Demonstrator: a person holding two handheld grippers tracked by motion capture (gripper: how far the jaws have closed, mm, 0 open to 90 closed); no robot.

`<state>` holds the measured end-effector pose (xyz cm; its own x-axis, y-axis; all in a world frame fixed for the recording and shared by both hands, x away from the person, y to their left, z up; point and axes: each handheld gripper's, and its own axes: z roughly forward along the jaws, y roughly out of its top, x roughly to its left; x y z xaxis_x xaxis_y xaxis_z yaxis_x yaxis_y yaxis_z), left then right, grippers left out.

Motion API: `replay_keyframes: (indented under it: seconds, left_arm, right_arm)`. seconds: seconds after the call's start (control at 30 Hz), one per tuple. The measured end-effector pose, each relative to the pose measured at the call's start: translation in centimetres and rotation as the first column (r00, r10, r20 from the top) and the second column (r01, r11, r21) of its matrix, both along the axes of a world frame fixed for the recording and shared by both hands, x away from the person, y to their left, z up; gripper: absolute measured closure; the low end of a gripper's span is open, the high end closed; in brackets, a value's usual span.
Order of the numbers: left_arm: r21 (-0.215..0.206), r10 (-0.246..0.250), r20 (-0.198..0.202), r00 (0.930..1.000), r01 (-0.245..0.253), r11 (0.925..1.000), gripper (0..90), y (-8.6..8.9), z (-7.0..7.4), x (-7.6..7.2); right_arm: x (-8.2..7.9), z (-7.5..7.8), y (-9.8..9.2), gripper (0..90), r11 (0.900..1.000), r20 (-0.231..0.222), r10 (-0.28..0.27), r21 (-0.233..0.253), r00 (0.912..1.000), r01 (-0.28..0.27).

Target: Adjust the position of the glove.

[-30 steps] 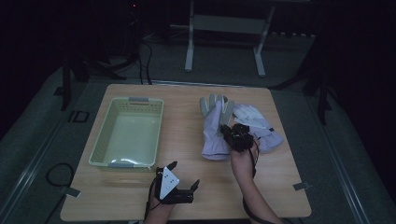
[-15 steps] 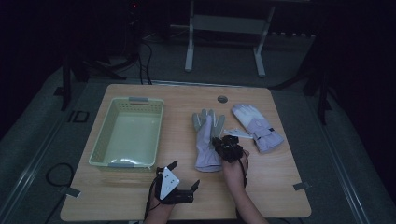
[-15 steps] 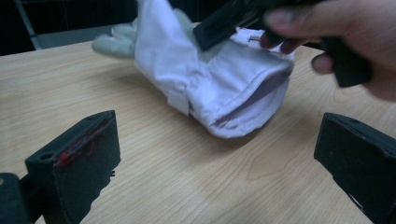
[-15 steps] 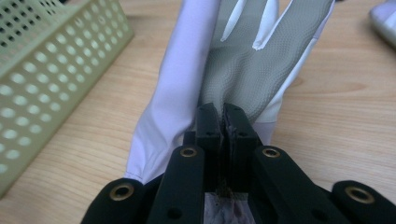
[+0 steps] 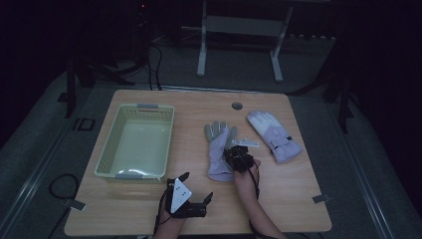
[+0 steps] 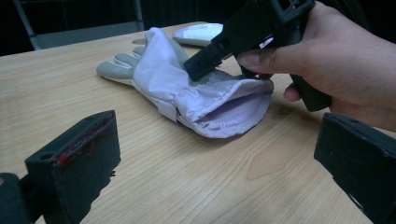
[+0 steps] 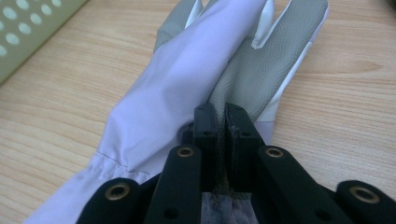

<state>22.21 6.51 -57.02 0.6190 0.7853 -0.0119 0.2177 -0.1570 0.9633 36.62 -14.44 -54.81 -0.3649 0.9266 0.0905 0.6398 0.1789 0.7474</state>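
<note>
Right hand-held gripper clamped on cuff fabric of pale lilac fabric glove with grey palm, centre of wooden tabletop, basket at nine o'clock. Thin pinch: could slip if dragged. Left hand-held gripper open, idle. Versus a second ago: glove pulled off its mate toward six o'clock.

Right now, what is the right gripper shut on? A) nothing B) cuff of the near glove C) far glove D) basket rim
B: the right gripper is pinched shut on cuff fabric of the near glove, which lies on the table apart from the far glove and the basket.
</note>
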Motion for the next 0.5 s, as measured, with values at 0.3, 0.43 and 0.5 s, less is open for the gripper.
replay_keyframes:
  seconds: [0.3,0.43,0.5]
  left_arm:
    - [-0.001,0.000,-0.003,1.0000,0.000,1.0000,0.5,0.0,0.0,0.0]
    - [0.000,0.000,-0.002,1.0000,0.000,1.0000,0.5,0.0,0.0,0.0]
    - [0.000,0.000,-0.002,1.0000,0.000,1.0000,0.5,0.0,0.0,0.0]
  right_arm:
    - [-0.1,1.3,-0.8,66.7,0.998,-0.001,0.064,0.000,0.9979,-0.064]
    - [0.1,2.6,-2.1,59.9,0.997,0.023,0.081,0.003,0.9965,-0.081]
    - [0.2,3.3,-2.8,55.6,0.995,0.043,0.099,-0.002,0.9942,-0.099]
